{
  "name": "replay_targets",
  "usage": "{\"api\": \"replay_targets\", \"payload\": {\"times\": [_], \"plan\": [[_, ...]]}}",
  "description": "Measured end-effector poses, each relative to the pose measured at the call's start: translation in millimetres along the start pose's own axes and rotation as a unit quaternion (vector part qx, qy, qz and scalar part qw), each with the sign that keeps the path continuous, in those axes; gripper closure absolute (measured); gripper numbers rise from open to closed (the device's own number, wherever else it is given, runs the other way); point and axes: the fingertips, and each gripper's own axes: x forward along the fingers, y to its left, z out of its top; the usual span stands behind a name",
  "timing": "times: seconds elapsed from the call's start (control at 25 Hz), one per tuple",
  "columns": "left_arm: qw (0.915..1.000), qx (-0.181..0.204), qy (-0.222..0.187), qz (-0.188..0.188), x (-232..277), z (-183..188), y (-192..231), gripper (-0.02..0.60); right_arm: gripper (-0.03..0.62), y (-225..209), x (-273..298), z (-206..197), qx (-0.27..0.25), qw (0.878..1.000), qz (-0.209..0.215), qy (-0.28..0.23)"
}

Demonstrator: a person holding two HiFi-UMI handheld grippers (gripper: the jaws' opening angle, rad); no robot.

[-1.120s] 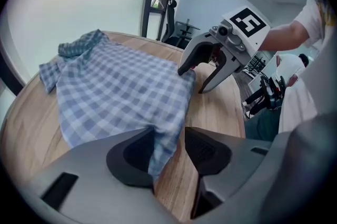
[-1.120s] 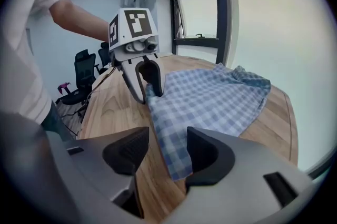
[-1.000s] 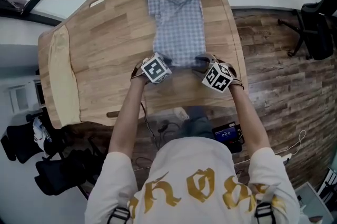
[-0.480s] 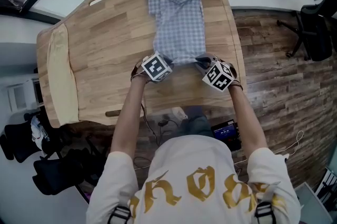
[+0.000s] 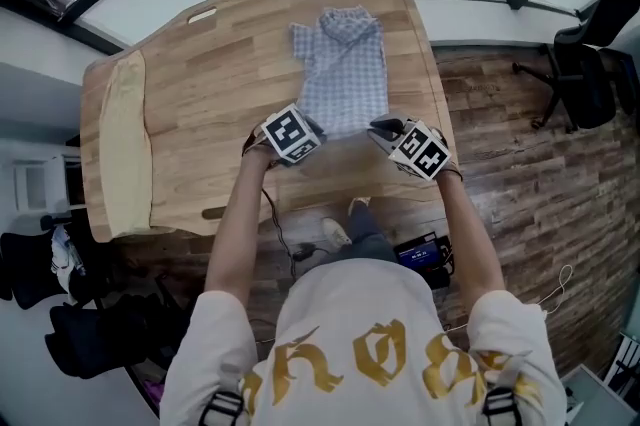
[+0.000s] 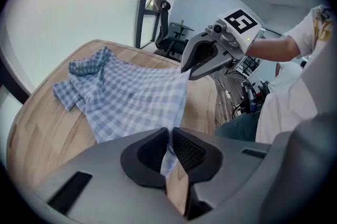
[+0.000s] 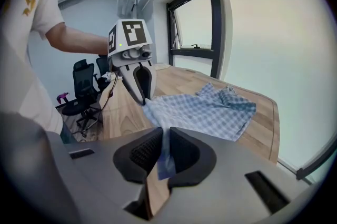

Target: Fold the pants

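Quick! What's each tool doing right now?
Left tool: just closed, gripping the checked shirt's near edge.
Right tool: just closed, gripping that edge too.

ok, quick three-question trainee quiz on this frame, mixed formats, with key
1. True or false: the garment on the wooden table is a checked shirt.
2. Its near hem is pinched by: A left gripper only; B right gripper only; C both.
3. Fill in: in the head view, the cream cloth lies along the table's ____ edge.
Key: 1 true. 2 C, both sets of jaws have just closed on the fabric. 3 left.
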Motion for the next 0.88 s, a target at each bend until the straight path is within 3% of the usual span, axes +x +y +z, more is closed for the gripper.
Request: {"api": "replay_targets", "payload": {"times": [0.24, 0.44, 0.68, 0.88], "plan": [[0.9988, 0.037, 0.006, -0.031, -32, -9, -63, 0.517, 0.537, 54, -39, 9, -0.005, 1.000, 0.016, -0.006], [0.9971, 0.067, 0.002, -0.035, -55, -8, -102, 0.517, 0.539, 84, -69, 17, -0.004, 1.000, 0.007, -0.017], [0.9944, 0.098, 0.012, -0.037, -68, -5, -124, 0.517, 0.540, 100, -88, 24, -0.001, 1.000, 0.002, -0.021], [0.9931, 0.115, -0.024, 0.002, -84, 13, -108, 0.517, 0.540, 87, -94, 36, 0.004, 0.999, -0.019, -0.030]]}}
